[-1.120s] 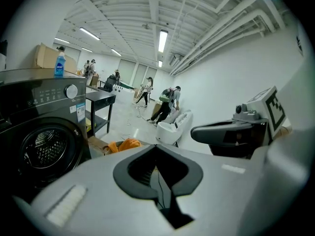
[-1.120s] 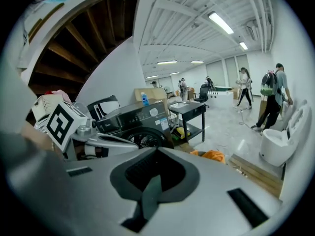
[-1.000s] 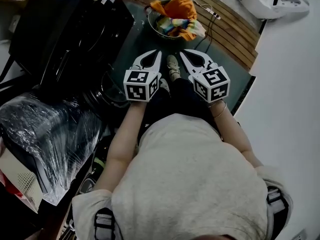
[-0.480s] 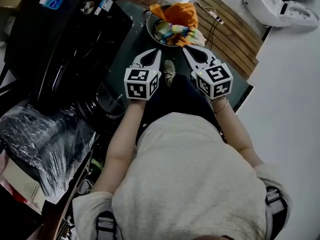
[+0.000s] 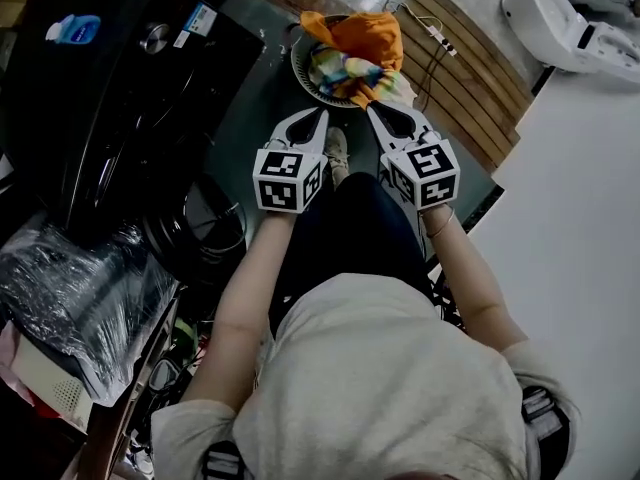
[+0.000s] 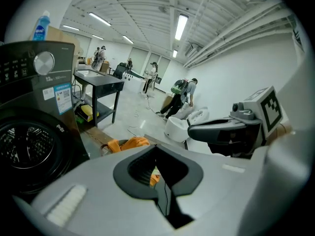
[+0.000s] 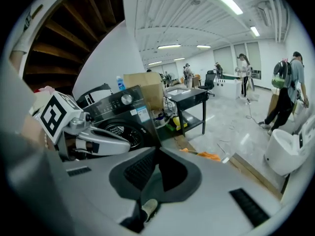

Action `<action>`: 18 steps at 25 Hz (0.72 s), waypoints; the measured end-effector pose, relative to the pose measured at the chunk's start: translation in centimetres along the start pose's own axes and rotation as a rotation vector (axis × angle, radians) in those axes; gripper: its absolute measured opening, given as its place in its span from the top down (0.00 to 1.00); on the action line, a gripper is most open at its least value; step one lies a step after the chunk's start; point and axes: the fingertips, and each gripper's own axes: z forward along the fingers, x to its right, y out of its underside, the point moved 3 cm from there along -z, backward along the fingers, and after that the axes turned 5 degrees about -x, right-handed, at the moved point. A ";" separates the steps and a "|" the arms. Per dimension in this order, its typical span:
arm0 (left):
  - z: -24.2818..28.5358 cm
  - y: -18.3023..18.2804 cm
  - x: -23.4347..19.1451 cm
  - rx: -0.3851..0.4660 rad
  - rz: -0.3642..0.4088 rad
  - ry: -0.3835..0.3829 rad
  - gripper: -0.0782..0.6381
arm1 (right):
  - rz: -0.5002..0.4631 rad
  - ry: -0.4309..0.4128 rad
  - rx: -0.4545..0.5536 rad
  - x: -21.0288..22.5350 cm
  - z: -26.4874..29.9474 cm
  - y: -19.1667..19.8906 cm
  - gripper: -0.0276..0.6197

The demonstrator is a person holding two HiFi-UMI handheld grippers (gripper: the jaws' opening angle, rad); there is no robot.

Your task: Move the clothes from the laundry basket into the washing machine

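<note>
Both tongs are shut and empty: your left tongs (image 5: 321,114) and right tongs (image 5: 371,109) each have their tips pressed together with nothing between them. You look to be at the reach-in step, before any grab. The clothes (image 5: 352,43), orange with a striped piece, sit heaped in the laundry basket (image 5: 298,72) on the floor just ahead of the tips, and the washing machine (image 5: 110,108) stands off to your left. Next you will likely need to spread one pair of tongs, lower it onto the heap and close on a fold of cloth. Your forearms are stretched forward side by side, both tongs tilted down toward the basket
</note>
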 end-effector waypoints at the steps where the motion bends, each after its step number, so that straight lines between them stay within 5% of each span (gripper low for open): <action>1: 0.7 0.2 -0.3 -0.010 -0.006 0.006 0.88 | 0.006 0.002 -0.011 0.6 0.6 0.4 0.94; 12: 10.9 5.4 -6.2 -0.094 0.013 0.020 0.88 | 0.016 0.056 -0.101 6.4 9.8 7.1 0.94; 18: 15.9 10.5 -7.3 -0.118 0.047 0.036 0.88 | 0.023 0.091 -0.158 8.3 14.4 14.0 0.81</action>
